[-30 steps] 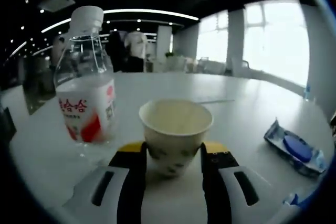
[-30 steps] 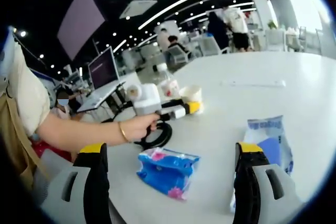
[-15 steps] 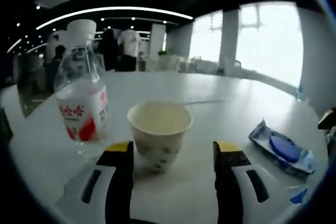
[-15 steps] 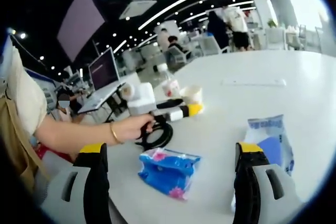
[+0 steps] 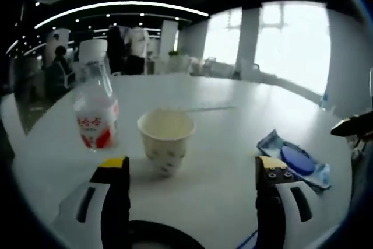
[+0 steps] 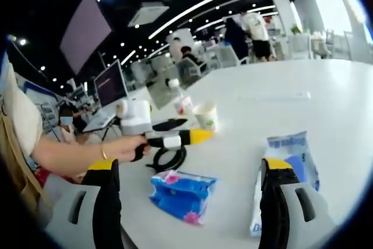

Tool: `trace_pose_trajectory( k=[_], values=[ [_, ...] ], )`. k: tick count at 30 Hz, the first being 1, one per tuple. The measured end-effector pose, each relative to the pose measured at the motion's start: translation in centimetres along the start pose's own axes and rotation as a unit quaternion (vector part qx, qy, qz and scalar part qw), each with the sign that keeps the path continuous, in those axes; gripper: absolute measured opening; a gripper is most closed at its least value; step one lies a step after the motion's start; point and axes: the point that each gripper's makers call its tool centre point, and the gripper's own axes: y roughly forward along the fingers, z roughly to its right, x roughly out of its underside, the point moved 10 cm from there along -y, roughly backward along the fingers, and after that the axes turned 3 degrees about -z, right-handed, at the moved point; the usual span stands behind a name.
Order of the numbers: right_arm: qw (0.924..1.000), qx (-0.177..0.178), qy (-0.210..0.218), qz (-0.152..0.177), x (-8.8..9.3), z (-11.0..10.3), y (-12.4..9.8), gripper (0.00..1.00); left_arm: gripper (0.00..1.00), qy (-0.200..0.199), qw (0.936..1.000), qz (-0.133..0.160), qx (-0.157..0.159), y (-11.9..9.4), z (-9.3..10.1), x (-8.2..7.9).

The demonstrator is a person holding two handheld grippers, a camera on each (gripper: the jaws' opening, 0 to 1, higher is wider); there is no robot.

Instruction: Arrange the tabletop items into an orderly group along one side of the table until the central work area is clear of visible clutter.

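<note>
Standing free on the white table (image 5: 233, 144), paper cup (image 5: 165, 147) beside water bottle (image 5: 96, 119), ahead of the left gripper (image 5: 191, 170), jaws wide, empty; right gripper (image 6: 189, 173) wide open over blue packet (image 6: 182, 195).

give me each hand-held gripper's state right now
Left hand-held gripper: open, holding nothing.
Right hand-held gripper: open, holding nothing.
</note>
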Motion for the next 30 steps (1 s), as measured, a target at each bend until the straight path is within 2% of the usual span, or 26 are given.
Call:
trace_pose_trajectory(
  k=[3,5,9,18,20,25,30],
  values=[
    [1.0000,-0.003,0.000,0.001,0.0,-0.2,0.1,1.00,0.95,-0.017,0.9996,-0.004,0.021,-0.7,0.5,-0.2],
    [1.0000,-0.004,-0.002,-0.001,0.0,-0.3,0.2,1.00,0.99,-0.011,0.9998,-0.004,0.018,-1.3,0.8,-0.3],
    [0.9999,-0.007,-0.005,-0.007,0.2,-0.5,0.3,1.00,0.99,-0.009,0.9994,-0.006,0.034,-2.7,1.2,-0.6],
    [0.9999,-0.010,-0.005,-0.005,0.2,-0.6,0.4,1.00,0.99,0.010,0.9988,-0.007,0.048,-6.1,1.6,-1.3],
    [0.9999,-0.017,0.000,-0.001,0.1,-0.8,0.4,1.00,0.99,0.014,0.9979,-0.008,0.063,-7.0,1.9,-1.4],
    [0.9991,-0.036,0.016,0.016,-0.2,-1.3,0.2,1.00,0.99,0.018,0.9968,-0.016,0.076,-8.9,1.9,-1.4],
    [0.9986,-0.046,0.020,0.019,-0.4,-1.7,0.3,0.99,0.99,0.025,0.9959,-0.023,0.084,-10.4,2.3,-1.4]
  ],
)
